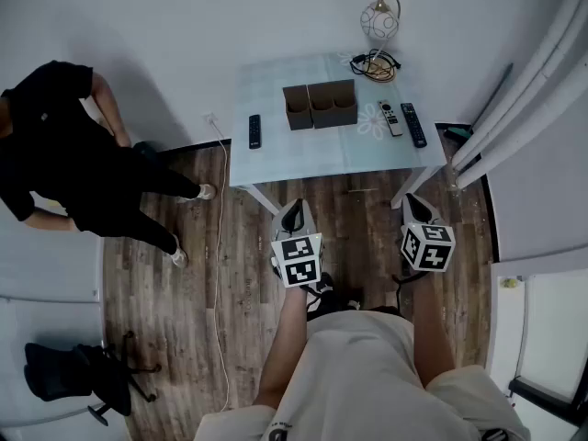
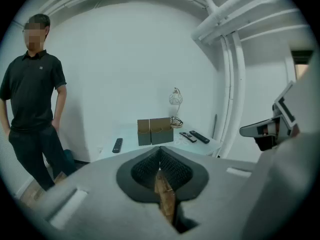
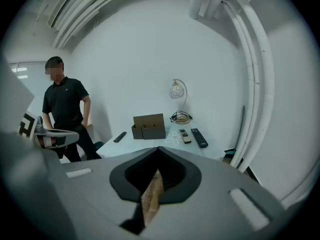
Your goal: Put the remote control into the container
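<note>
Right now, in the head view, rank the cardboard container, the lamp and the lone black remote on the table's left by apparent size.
1. cardboard container
2. lamp
3. black remote, clearly the smallest

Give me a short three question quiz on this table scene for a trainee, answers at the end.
1. How many remote controls lie on the table?
2. True or false: the right gripper has its jaws open.
3. What lies nearest the lamp? A) the cardboard container B) the cable bundle C) the lone black remote
Key: 1. Three: the lone black remote left of the container, a pale remote and another black remote right of it. 2. False: shut, empty. 3. B.
</note>
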The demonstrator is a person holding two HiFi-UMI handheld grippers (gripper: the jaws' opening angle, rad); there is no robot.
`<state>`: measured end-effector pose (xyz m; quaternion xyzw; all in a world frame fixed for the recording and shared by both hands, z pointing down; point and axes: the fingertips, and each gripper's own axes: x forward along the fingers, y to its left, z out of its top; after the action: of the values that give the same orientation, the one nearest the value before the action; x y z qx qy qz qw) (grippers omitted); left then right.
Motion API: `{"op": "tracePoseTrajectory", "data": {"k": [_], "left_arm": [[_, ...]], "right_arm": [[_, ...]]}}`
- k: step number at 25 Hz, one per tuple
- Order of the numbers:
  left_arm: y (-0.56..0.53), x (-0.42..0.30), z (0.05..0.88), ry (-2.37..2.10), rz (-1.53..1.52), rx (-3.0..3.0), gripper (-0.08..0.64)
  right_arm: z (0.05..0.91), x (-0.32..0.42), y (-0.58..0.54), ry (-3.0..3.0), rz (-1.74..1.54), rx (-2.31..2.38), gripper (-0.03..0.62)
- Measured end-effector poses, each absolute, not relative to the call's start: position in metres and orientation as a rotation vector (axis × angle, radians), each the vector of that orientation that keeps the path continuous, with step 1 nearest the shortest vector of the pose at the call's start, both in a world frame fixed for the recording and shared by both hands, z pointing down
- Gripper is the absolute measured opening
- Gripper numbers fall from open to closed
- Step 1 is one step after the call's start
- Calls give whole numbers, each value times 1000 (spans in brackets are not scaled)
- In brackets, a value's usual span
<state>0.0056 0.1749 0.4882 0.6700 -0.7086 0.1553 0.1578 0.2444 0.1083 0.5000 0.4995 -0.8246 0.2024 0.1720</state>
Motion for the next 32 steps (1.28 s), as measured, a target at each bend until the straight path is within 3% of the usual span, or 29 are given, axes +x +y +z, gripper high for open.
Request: {"op": "tracePoseTrajectory", "data": {"k": [18,26,32], "left_arm": [[189,7,488,-2108,402,1837,6],[164,-17,503,-2088,382,1814,6],[126,-48,512,-2068,403,1795,6]], "right_arm": [[485,253,116,-2396,376,1405,3],[485,238,91,-2500,584,1473,5],[478,208,54,-2527,509,1471,3]]}}
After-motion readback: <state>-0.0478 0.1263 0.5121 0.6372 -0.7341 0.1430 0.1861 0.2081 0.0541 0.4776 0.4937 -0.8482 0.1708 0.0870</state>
